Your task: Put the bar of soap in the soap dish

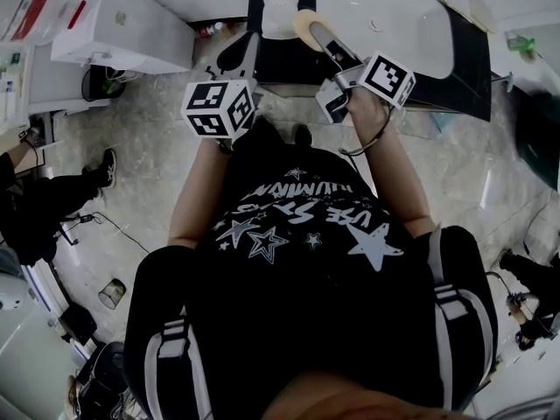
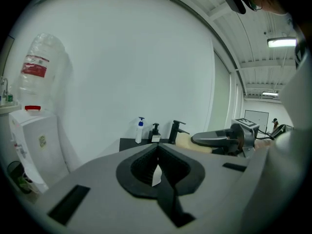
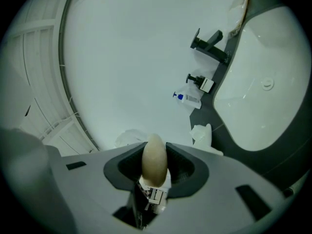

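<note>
Closest to the head camera, a person's black shirt (image 1: 306, 234) with white stars fills the lower frame, and both forearms reach forward from it over a pale stone floor (image 1: 131, 173). Just beyond, the left claw (image 1: 248, 52) hangs at the front edge of the black surface (image 1: 464, 68), its jaws clenched together with nothing between them. To its right, the right claw (image 1: 319, 35) is raised above that surface, grasping the bar of soap (image 1: 305, 26) – a beige oval held edge-on, its rounded end poking past the fingertips. The soap sits in the air, between the white soap dish (image 1: 278, 11) on its left and the white basin (image 1: 385, 24) on its right, apart from both. From the right gripper view the dish (image 3: 203, 134) lies ahead and off to the right of the held bar (image 3: 154, 162). Farther back stand a black tap (image 3: 209, 45), a dark pump bottle (image 3: 201, 82) and a white pump bottle with a blue top (image 3: 187, 98), all against a plain white wall (image 2: 122, 57). Far left – beside that wall – is a water dispenser (image 2: 36, 140) topped by an upturned bottle (image 2: 39, 67).
</note>
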